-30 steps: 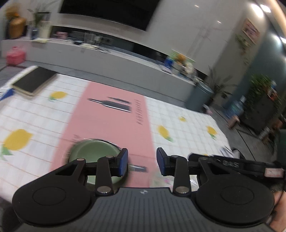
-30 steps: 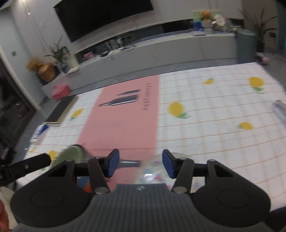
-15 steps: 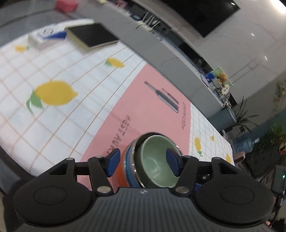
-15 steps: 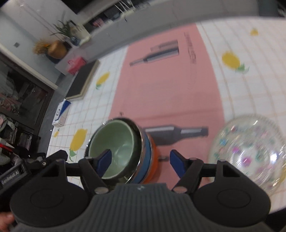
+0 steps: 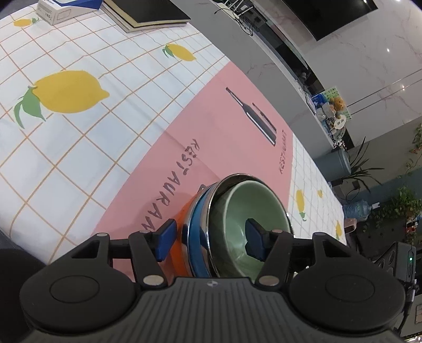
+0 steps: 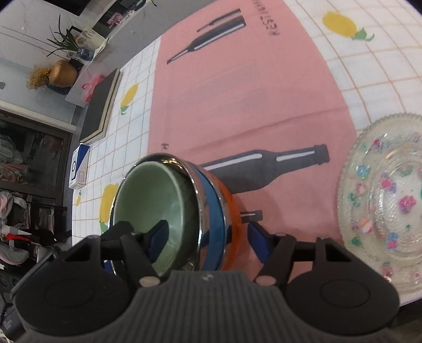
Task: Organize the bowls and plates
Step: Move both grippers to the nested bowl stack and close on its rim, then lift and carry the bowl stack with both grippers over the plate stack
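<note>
A stack of nested bowls stands on the pink placemat (image 5: 219, 126): a green bowl (image 5: 250, 205) sits inside a steel-rimmed bowl, over a blue one and an orange one (image 6: 232, 203). My left gripper (image 5: 209, 242) is open and straddles the stack's left rim, one finger outside, one inside the green bowl. My right gripper (image 6: 208, 241) is open and straddles the right rim (image 6: 196, 200) the same way. A clear glass plate (image 6: 382, 200) with coloured flowers lies to the right of the stack.
The lemon-print tablecloth (image 5: 52, 89) covers the table. A black book (image 5: 147, 13) and a white and blue box (image 5: 60, 8) lie at the far left. The near table edge runs just under both grippers.
Both grippers have come down and forward from above the table onto the bowl stack. Their fingers now sit on either side of the rims. The stack has not moved.
</note>
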The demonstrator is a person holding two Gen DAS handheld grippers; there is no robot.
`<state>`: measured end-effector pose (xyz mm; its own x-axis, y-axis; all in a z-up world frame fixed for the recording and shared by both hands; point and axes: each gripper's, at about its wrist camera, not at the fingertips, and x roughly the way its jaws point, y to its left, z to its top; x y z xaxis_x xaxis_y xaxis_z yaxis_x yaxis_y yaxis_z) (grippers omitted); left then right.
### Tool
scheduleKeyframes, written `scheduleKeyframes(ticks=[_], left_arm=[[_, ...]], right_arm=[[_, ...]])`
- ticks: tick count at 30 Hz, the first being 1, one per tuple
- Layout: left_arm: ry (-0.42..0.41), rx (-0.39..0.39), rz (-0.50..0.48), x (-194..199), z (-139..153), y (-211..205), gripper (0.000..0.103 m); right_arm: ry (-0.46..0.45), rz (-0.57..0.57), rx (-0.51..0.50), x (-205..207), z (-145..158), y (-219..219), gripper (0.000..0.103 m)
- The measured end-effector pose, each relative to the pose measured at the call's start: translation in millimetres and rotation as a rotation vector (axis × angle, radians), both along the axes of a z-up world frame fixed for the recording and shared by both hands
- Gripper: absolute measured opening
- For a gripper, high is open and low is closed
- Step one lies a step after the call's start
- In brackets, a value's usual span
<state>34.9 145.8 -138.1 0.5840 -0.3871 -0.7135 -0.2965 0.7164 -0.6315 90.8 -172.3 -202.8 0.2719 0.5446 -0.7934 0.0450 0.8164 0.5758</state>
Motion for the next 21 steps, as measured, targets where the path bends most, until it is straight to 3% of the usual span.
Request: scheduleKeyframes(ticks=[8, 11, 17, 21], left_arm=[[0.031, -0.002, -0.009, 4, -13, -1, 0.067], [0.032, -0.006, -0.01, 3, -15, -2, 0.059], [0.02, 0.031, -0.023, 1, -12, -5, 0.058], [0.015, 0.065, -0.036, 0, -9, -8, 0.056]], right_arm=[[0.025, 0.014, 0.024, 2, -11, 4, 0.061], [0.03, 0.016, 0.031, 2, -12, 3, 0.059], [0.026, 0.003, 0.049, 2, -14, -2, 0.057], [0.015, 0.013, 0.025, 0, -13, 0, 0.05]])
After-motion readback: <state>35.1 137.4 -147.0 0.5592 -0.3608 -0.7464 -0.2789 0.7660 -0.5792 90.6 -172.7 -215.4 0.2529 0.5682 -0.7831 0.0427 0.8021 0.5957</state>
